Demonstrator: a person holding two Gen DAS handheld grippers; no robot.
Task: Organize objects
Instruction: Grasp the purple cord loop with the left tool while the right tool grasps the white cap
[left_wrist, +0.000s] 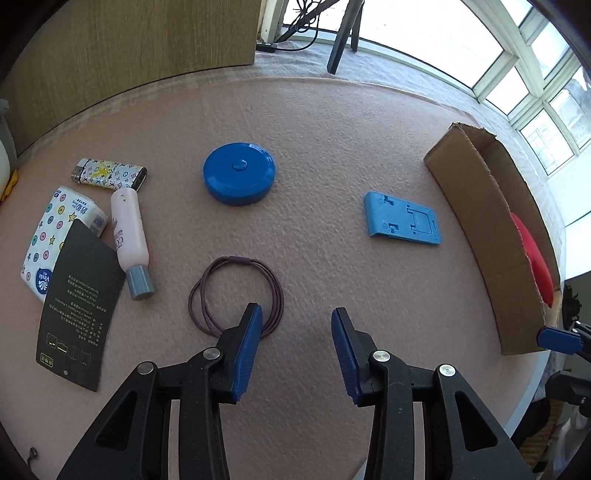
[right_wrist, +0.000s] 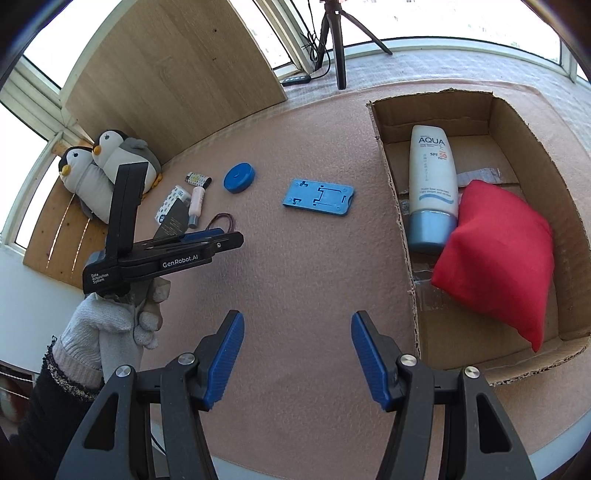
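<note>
Your left gripper (left_wrist: 297, 321) sat low in the left wrist frame with its jaws apart and nothing between the pads, the left pad overlapping the right rim of the purple hair tie (left_wrist: 236, 295), which lay flat on the pink felt mat (left_wrist: 332, 122) at lower centre. To take that step well, you would have wanted to shift the gripper leftward so one pad landed inside the loop and the other outside, then press close to the mat before closing, since the thin cords could slip out from under a shallow pinch. The tie looked like several slim cords joined by one darker sleeve at its top edge, limp and light by the look of it. Your right gripper (right_wrist: 297, 354) hung at the bottom of its own frame, jaws likewise apart and empty, just left of the cardboard box (right_wrist: 395, 206), which already held a sunscreen tube (right_wrist: 430, 173) and a red beanbag (right_wrist: 498, 258) at the right. Still out on the mat were the blue phone stand (left_wrist: 402, 218), the round blue tape measure (left_wrist: 239, 172), a patterned lighter (left_wrist: 110, 173), a pink bottle (left_wrist: 131, 236), a tissue pack (left_wrist: 55, 225) and a black card (left_wrist: 77, 310), clustered at the left of the left wrist view.
</note>
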